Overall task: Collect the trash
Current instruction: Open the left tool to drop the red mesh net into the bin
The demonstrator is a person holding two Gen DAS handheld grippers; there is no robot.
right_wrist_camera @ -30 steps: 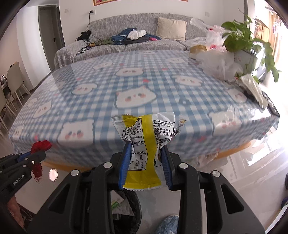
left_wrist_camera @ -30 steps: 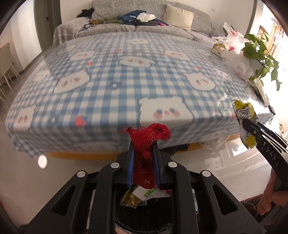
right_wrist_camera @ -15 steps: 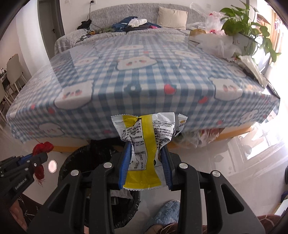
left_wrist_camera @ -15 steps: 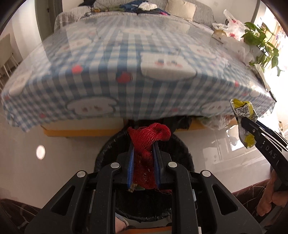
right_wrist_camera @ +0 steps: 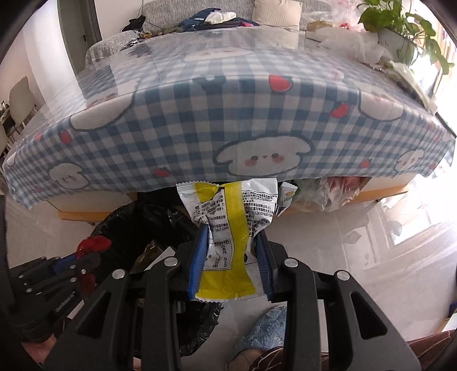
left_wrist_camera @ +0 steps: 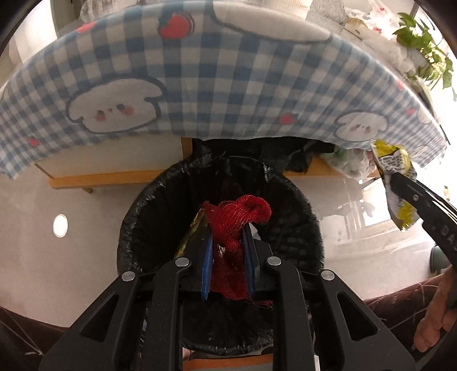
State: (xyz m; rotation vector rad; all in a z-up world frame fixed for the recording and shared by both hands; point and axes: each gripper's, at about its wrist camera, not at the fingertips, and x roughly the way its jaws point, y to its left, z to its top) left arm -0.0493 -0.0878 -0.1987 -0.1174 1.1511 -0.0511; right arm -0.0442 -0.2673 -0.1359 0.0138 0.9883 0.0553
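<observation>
My left gripper (left_wrist_camera: pixel 227 228) is shut on a red mesh net bag (left_wrist_camera: pixel 237 217) and hangs right over the mouth of a black-lined trash bin (left_wrist_camera: pixel 291 205) on the floor. Some wrappers lie inside the bin. My right gripper (right_wrist_camera: pixel 231 231) is shut on a crumpled yellow and white snack wrapper (right_wrist_camera: pixel 231 217); it hovers to the right of the bin (right_wrist_camera: pixel 128 222), in front of the table edge. From the left wrist view the right gripper (left_wrist_camera: pixel 400 182) and its wrapper (left_wrist_camera: pixel 392 159) show at the right edge. The left gripper (right_wrist_camera: pixel 71 261) with the red net (right_wrist_camera: pixel 94 245) appears low on the left in the right wrist view.
A table under a blue checked cloth with bear prints (right_wrist_camera: pixel 228 114) overhangs just behind the bin. Plastic bags (right_wrist_camera: pixel 328 194) sit under it on the right. A potted plant (right_wrist_camera: pixel 400 25) and white bags stand on its far right corner. A hand (left_wrist_camera: pixel 437 314) and my foot (right_wrist_camera: pixel 268 328) are close below.
Both grippers have sunk from above the tabletop to below its edge. The bin, earlier mostly hidden under my left gripper, now fills the space beneath it. Both grips hold unchanged.
</observation>
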